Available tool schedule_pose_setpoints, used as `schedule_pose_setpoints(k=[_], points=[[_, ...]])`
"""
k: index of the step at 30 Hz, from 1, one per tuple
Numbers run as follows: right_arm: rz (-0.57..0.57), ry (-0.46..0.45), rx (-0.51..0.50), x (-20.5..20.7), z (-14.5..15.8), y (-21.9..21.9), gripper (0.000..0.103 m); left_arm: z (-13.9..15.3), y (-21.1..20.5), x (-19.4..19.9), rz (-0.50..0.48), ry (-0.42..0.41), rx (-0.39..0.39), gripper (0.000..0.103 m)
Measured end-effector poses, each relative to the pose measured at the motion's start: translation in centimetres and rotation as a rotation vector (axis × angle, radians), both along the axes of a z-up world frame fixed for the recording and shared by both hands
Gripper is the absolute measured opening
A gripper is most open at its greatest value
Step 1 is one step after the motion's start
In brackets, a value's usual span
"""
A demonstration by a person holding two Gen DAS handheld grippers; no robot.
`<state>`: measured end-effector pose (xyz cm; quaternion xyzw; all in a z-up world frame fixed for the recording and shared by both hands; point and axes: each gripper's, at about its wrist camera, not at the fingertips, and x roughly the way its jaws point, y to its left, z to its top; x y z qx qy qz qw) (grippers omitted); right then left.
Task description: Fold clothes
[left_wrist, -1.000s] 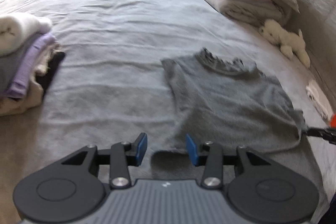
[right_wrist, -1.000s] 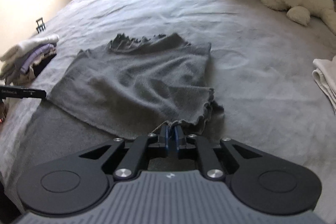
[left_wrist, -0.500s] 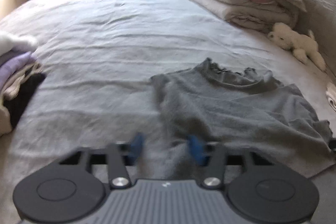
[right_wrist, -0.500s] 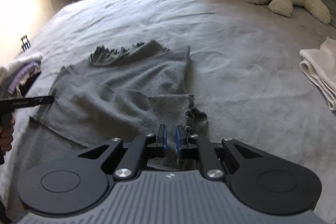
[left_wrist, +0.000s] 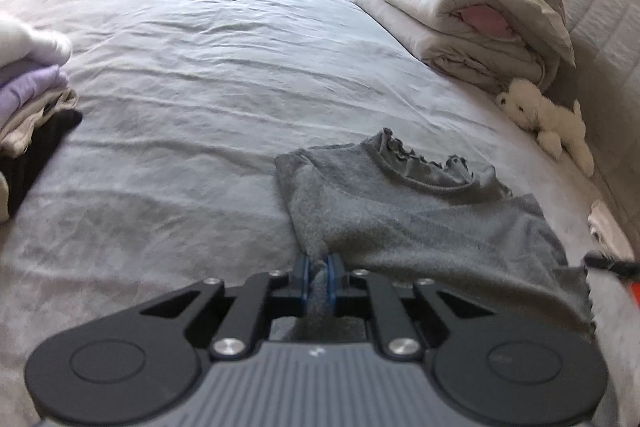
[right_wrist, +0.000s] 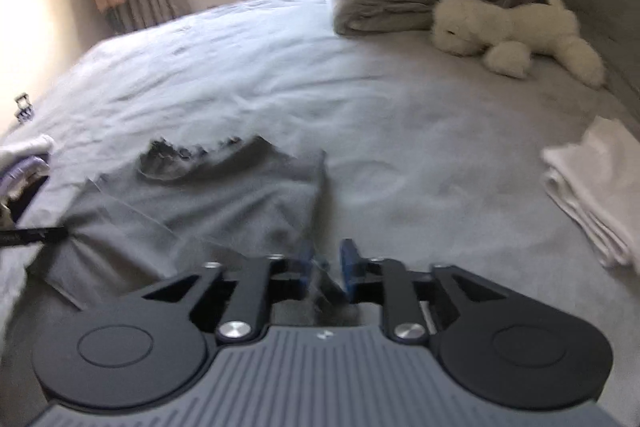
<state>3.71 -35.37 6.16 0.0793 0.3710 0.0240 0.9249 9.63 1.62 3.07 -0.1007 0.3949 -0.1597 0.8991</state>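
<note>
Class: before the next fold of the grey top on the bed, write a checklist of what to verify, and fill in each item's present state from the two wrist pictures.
1. Left hand-held gripper shut on the grey top: ok, fabric is pinched between its pads after the jaws have just been closing.
2. Right hand-held gripper gripping the hem: not ok, its jaws have just been opening and the pads stand apart, cloth loose between them.
3. Top lying flat: not ok, the right side is rumpled.
4. Bare bed sheet beyond the collar for folding onto: ok.
5. Stuffed toy and white folded cloth apart from the top: ok.
</note>
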Motion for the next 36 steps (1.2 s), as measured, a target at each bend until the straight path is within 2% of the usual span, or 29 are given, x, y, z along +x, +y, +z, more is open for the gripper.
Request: schedule_pose_setpoints(k=[1, 3, 5, 9, 11, 13, 16, 18, 20, 21, 24, 27, 31, 33, 34, 36], points=[[0.013, 0.031, -0.036, 0.5, -0.6, 0.6, 0.027, 0.0, 0.2, 0.0, 0.009, 0.000, 0.000, 0.008], [0.034, 0.106, -0.139, 1.3, -2.1, 1.9, 0.016, -0.1, 0.5, 0.1, 0.031, -0.002, 0.007, 0.002], [0.044, 0.092, -0.182, 1.1, -2.1, 2.5, 0.008, -0.1, 1.0, 0.2, 0.052, 0.000, 0.012, 0.000], [0.004, 0.005, -0.185, 0.6, -0.7, 1.9, 0.006, -0.7, 1.2, 0.4, 0.060, 0.017, 0.039, 0.000], [-0.014, 0.023, -0.200, 0.8, -1.0, 1.8, 0.006, -0.6, 1.2, 0.3, 0.060, 0.016, 0.038, 0.000], [-0.002, 0.065, -0.201, 1.1, -1.6, 2.0, 0.010, 0.0, 1.5, 0.3, 0.069, 0.004, 0.015, 0.000], [0.013, 0.046, -0.244, 0.9, -1.3, 2.6, 0.018, 1.1, 1.1, -0.4, 0.056, -0.045, 0.000, 0.001], [0.007, -0.030, -0.215, 0.2, -0.2, 2.7, 0.026, 1.6, 0.1, -1.1, 0.013, -0.096, 0.003, 0.001], [0.068, -0.067, -0.172, -0.2, 0.2, 3.6, 0.027, 1.6, -1.0, -1.6, -0.036, -0.122, 0.002, 0.002], [0.103, -0.081, -0.151, -0.4, 0.3, 4.1, 0.027, 1.4, -1.7, -1.8, -0.055, -0.123, 0.022, 0.002], [0.201, 0.045, -0.188, 0.2, -1.7, 6.2, 0.027, 0.1, -2.9, -1.9, -0.078, -0.094, 0.125, 0.003], [0.214, 0.062, -0.253, 0.4, -2.5, 7.1, 0.030, -0.5, -3.1, -2.0, -0.075, -0.075, 0.197, 0.002], [0.229, 0.060, -0.162, 0.1, -1.7, 6.2, 0.034, -0.4, -2.7, -2.2, -0.036, -0.082, 0.253, 0.002], [0.241, 0.085, -0.158, 0.1, -2.1, 6.3, 0.035, -0.5, -2.2, -1.9, 0.012, -0.068, 0.300, 0.001], [0.248, 0.100, -0.159, 0.0, -2.4, 6.4, 0.035, -0.5, -1.5, -1.7, 0.024, -0.053, 0.269, 0.001], [0.246, 0.062, -0.154, -0.4, -1.7, 6.5, 0.035, -0.2, -0.1, -1.3, 0.046, -0.026, 0.199, 0.001]])
